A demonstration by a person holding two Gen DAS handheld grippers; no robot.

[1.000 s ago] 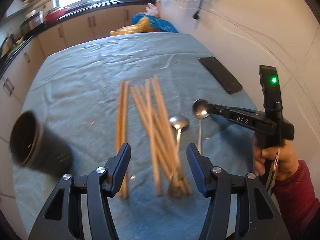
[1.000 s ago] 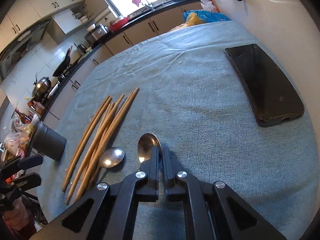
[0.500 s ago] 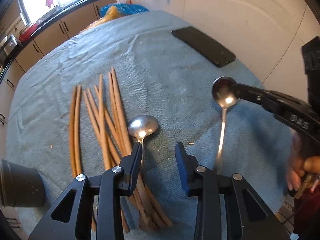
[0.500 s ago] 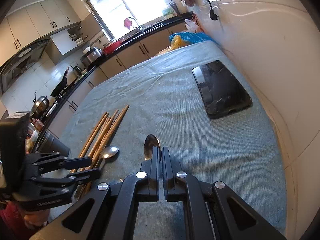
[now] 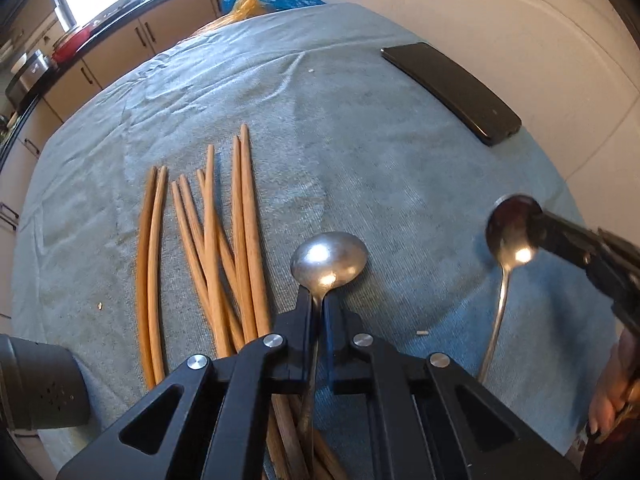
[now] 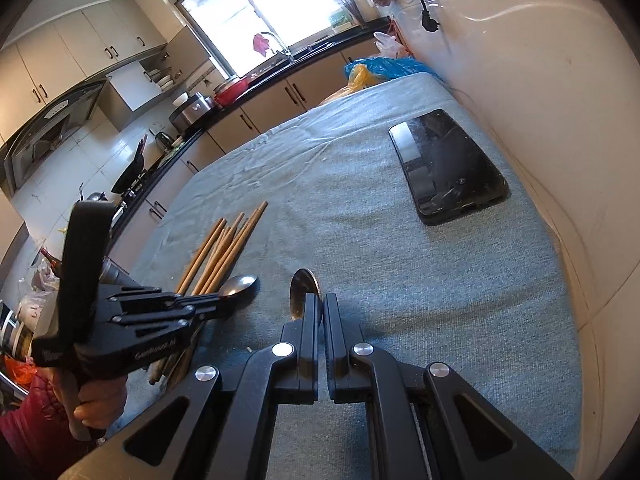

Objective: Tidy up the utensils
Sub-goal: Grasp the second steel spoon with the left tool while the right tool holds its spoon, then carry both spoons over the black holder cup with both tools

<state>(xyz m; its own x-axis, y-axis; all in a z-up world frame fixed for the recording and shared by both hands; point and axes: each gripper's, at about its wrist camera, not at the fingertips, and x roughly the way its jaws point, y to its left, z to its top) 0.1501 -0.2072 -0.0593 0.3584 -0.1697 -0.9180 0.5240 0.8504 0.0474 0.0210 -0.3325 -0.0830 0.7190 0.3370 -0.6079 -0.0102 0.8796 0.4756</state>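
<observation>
The whole setup sits on a table covered with a blue-grey cloth (image 5: pixel 360 128), so that's the landmark here. Near the cloth's far right edge, by the white wall, lies a black phone (image 5: pixel 452 90), flat and well apart from everything else.

Left of the cloth's middle there's a loose bunch of wooden chopsticks (image 5: pixel 224 248), fanned out at the far ends and crossing over each other at the near ends. A dark cup (image 5: pixel 36 384) lies at the cloth's near left edge.

The left gripper (image 5: pixel 318 300) is clamped tight on the neck of a steel spoon (image 5: pixel 328 258), whose bowl faces up just right of the chopsticks. Can't tell if it's lifted off the cloth or still resting on it.

The right gripper (image 6: pixel 321 304) is pinched closed on a second spoon (image 6: pixel 305 286), held up off the cloth with its handle hanging down, right of the first one.
</observation>
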